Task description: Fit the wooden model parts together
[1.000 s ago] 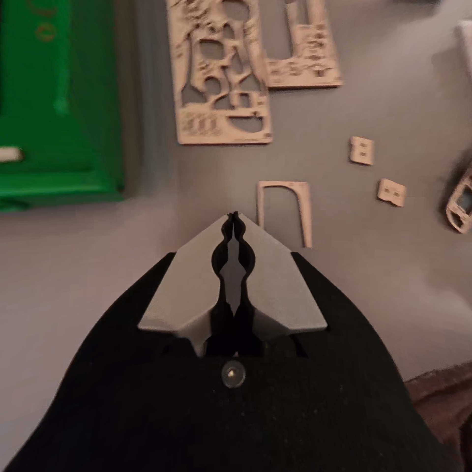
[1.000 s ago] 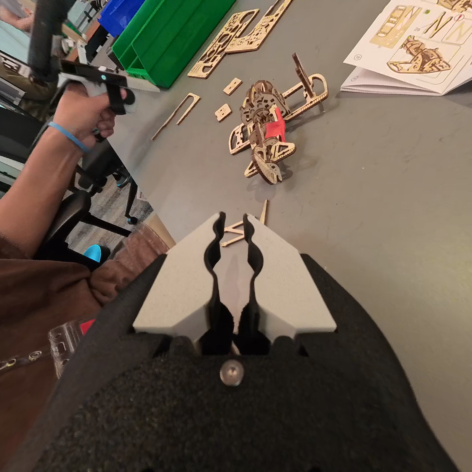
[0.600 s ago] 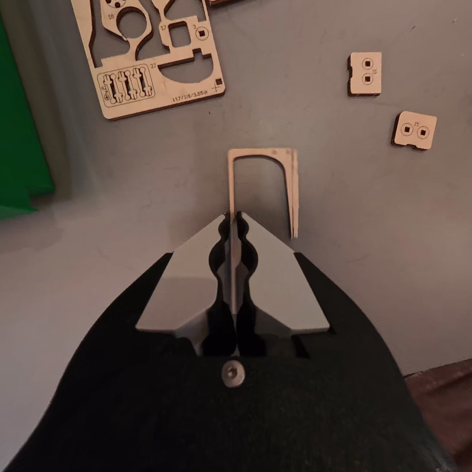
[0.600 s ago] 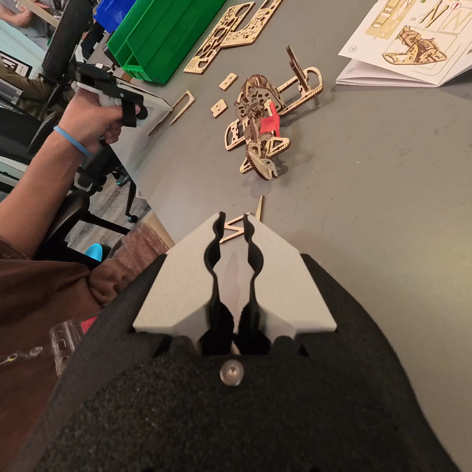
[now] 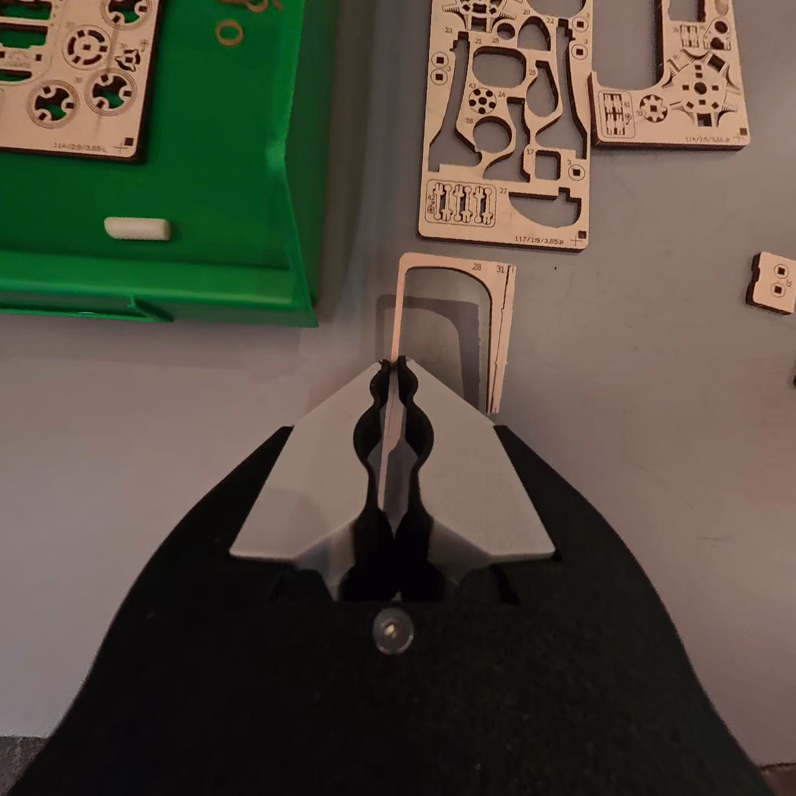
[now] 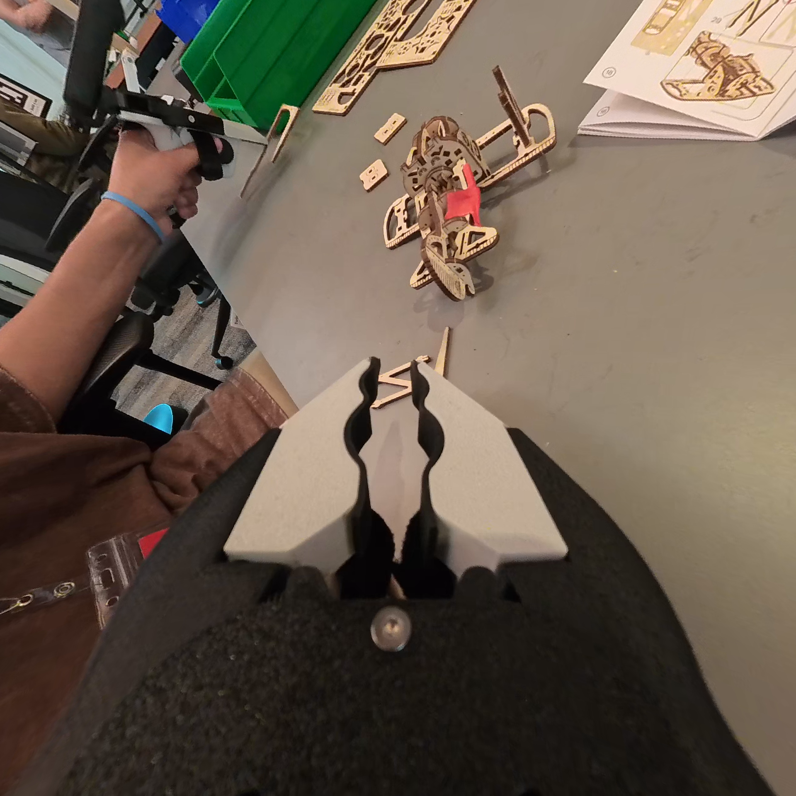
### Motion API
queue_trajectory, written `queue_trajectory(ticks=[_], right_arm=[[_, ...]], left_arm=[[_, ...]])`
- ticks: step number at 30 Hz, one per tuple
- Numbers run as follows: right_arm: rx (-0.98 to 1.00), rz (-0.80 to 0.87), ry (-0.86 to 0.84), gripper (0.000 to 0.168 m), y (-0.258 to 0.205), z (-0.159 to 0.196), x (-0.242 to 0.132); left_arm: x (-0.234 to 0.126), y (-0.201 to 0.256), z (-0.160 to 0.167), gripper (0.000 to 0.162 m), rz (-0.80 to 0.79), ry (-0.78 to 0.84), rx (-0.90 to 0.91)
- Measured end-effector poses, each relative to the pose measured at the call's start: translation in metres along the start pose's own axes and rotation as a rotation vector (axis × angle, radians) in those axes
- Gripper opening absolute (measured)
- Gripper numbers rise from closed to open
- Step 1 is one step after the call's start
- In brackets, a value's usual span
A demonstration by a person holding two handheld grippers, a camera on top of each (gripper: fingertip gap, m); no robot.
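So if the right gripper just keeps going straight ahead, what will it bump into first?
Probably the thin zigzag wooden piece lying on the grey table right at the tips of the right gripper, whose jaws are open. The half-built wooden model sits farther along, slightly right. Height above the table is hard to judge.

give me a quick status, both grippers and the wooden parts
Left gripper shut on U-shaped wooden frame, lifted off table. Right gripper open, empty, over thin strips. Half-built model untouched. Nothing in the way.

Bin [image 5: 215, 172] left of the two part sheets [image 5: 504, 129] — U-shaped frame [image 5: 456, 267] just before them, over the table [image 5: 646, 430]
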State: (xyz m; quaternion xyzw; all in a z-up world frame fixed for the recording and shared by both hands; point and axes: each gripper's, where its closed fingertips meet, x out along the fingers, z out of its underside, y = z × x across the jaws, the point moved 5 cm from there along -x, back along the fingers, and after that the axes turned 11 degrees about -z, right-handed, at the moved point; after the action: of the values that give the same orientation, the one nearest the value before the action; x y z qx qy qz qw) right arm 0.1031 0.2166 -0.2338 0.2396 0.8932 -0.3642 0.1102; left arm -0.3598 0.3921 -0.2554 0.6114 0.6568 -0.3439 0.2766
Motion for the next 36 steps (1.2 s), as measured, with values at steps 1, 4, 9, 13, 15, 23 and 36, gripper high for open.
queue_trajectory(ticks=[1,4,9,13,15,23,36], right_arm=[[-0.002,0.003,-0.003,0.013,0.000,0.000,0.000],[-0.018,0.026,-0.003,0.016,0.002,0.000,0.000],[-0.195,0.095,0.058,0.034,0.004,-0.008,-0.006],[-0.369,0.084,-0.122,0.037,0.002,0.007,-0.006],[-0.472,0.102,-0.172,0.039,0.007,0.015,-0.006],[-0.487,0.105,-0.260,0.043,0.012,0.029,0.008],[-0.297,0.105,-0.123,0.013,0.021,0.011,-0.013]], left_arm=[[-0.001,0.000,-0.001,0.000,-0.005,0.007,0.005],[-0.006,0.002,-0.005,0.001,-0.005,0.047,0.010],[-0.043,0.044,-0.022,0.030,0.129,0.250,0.140],[-0.092,0.148,-0.006,0.030,0.536,0.339,0.308],[-0.108,0.202,0.022,0.030,0.678,0.279,0.465],[-0.125,0.339,0.121,0.051,0.713,0.021,0.738],[-0.125,0.370,0.124,0.019,0.609,0.155,0.767]])
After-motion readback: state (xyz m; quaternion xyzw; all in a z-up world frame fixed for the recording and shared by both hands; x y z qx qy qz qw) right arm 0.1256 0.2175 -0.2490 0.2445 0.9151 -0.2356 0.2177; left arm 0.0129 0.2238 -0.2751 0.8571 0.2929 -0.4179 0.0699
